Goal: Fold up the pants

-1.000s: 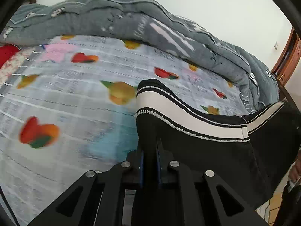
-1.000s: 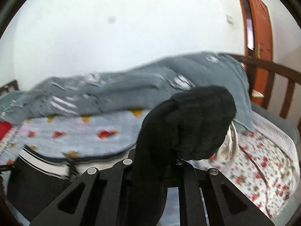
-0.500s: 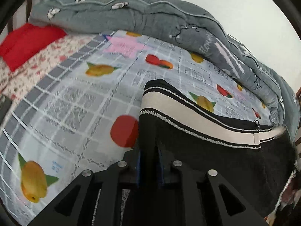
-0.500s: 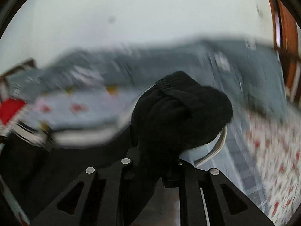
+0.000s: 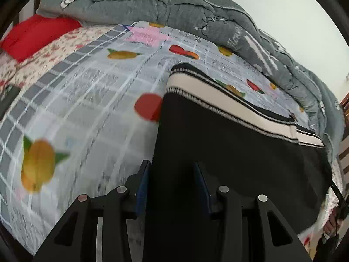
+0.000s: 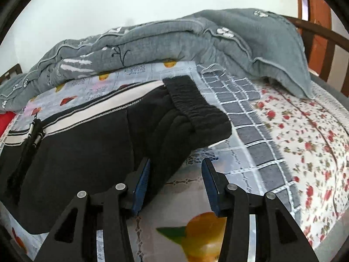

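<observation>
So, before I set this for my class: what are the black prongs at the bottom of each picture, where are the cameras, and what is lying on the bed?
Each picture comes from a camera on a hand-held gripper, looking along its two fingers. The left gripper and right gripper are both opening; black pants with a white side stripe lie between their blue-padded fingers, spread on a fruit-print sheet. No pad presses the cloth. Behind lie a grey quilt and a red pillow.

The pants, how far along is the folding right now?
Done: the pants lie doubled lengthwise on the bedspread, waistband down. In hand: left claw and right claw are opening, letting go of the fabric. Left: crosswise folds, none visible yet.
</observation>
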A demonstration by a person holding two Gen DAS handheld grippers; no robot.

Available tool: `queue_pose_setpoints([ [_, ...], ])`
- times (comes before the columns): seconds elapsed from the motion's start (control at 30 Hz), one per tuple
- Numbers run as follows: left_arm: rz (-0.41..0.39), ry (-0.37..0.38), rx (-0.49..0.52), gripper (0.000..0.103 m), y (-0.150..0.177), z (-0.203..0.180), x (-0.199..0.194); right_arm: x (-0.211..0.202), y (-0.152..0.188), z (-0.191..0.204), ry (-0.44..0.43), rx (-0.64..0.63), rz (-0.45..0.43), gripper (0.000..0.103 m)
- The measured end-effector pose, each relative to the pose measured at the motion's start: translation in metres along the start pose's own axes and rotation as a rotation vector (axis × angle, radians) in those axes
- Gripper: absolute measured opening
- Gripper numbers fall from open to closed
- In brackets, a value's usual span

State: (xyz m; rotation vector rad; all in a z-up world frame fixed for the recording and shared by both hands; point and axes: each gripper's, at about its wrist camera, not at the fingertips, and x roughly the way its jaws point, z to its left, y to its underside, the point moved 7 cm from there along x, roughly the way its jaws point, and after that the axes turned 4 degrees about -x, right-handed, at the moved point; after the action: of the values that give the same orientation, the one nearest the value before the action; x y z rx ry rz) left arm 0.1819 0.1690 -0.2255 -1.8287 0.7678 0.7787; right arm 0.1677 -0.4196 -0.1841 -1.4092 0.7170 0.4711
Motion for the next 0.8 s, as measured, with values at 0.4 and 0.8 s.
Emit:
queue_pose_setpoints([
  [0.4,-0.028,0.098,-0.065,0.044,0.054,0.012,-0.032,-0.038,-0.004,0.027,-0.032,-0.063,-0.048,0.046],
  [0.8,-0.059,0.155,-0.121,0.049,0.031,0.010,-0.010,-0.037,0.014,0.044,-0.047,-0.049,0.008,0.046],
])
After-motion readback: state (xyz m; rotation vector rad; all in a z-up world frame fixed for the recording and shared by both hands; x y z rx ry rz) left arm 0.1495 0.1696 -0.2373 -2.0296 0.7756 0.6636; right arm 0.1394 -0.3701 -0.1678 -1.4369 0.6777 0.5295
